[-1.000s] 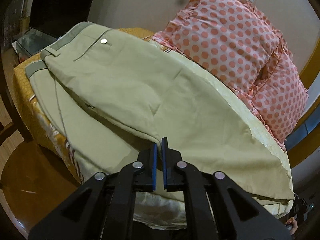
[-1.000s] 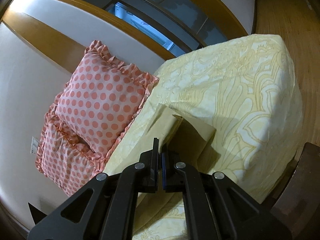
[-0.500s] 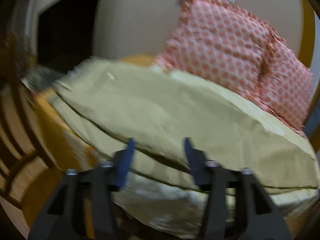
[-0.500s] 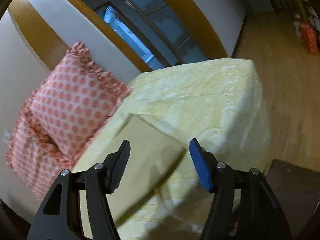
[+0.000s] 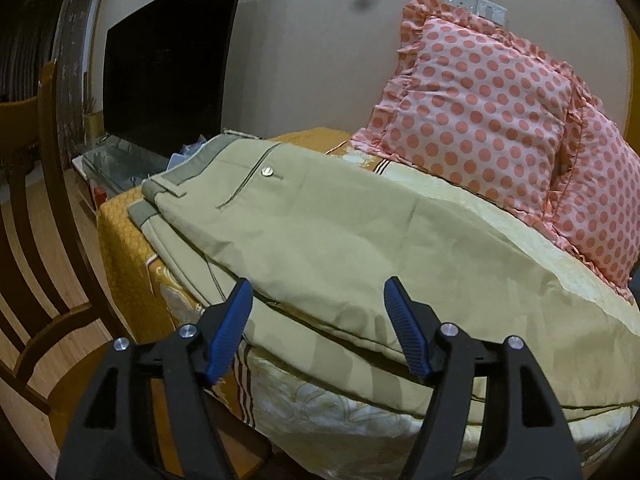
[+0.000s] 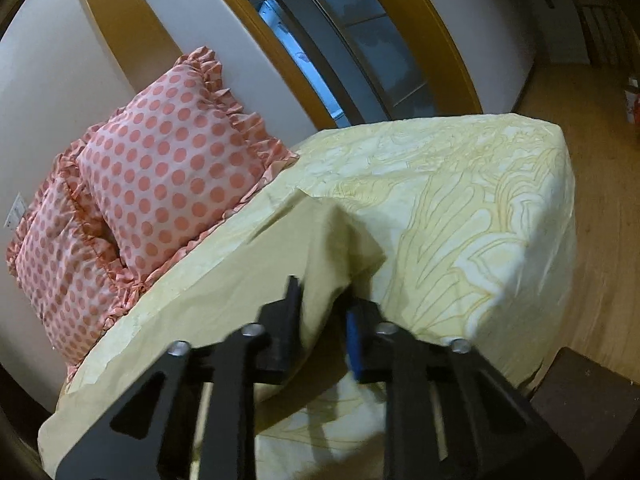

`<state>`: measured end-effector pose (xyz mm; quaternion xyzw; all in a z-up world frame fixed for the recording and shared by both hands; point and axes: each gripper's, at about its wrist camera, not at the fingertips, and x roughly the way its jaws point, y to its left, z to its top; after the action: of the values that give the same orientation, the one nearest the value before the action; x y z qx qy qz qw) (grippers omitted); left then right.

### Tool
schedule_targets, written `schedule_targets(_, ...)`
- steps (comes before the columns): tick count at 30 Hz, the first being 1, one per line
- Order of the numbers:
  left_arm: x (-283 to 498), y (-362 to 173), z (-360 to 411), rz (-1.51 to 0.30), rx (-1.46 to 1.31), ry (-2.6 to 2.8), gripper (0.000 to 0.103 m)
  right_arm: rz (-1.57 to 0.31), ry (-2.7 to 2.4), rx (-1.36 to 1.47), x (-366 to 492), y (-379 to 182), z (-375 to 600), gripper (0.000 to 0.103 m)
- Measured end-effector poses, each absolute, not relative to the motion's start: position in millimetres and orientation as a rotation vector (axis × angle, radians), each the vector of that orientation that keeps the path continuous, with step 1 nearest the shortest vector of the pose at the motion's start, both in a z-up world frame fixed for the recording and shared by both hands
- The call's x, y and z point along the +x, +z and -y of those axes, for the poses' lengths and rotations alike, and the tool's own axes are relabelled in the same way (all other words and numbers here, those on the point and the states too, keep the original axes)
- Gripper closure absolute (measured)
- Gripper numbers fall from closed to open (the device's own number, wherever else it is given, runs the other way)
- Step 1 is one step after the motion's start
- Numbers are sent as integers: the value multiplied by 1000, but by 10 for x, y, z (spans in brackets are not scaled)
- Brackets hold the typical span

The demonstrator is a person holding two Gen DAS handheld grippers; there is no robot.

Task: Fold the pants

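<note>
Pants lie lengthwise on the bed, one leg stacked on the other, waistband at the far left end near the TV, hems toward your right, w/ the pillows just behind along the wall. Your left gripper is spread wide and holds nothing, hovering over the near edge around mid-thigh. Your right gripper has its fingers narrowed w/ hem cloth bunched between them; can't tell if it's truly pinched or just draped, since the tips are partly hidden. Next step is prob. the crosswise fold, hems over to waistband. To do it well: catch both leg layers at the hem, not just the top one, and confirm the pinch before lifting. Bring the left down on the near edge as an anchor so the stack doesn't slide off the mattress front. Carry the hems low and flat, keep edges lined up, clear of the pillows.
</note>
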<state>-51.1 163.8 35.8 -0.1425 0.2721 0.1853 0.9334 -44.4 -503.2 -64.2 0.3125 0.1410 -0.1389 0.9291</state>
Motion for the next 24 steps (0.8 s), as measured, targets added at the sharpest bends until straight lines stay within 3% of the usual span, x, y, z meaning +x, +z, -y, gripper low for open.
schedule_targets(5, -524, 322, -1693, -553, -307, 376, 34, -339, -340, 585, -274, -624, 4902, 90)
schedule_targets(12, -533, 291, -1791, -550, -322, 393, 32, -290, -122, 529, -13, -257, 4520, 97)
schedule_targets(19, -573, 289, -1892, -539, -348, 423, 28, -274, 418, 368, 336, 433, 2852, 97)
schedule_targets(24, -638, 290, -1963, -531, -374, 437, 25, -475, 757, 180, 463, 245, 1422, 97)
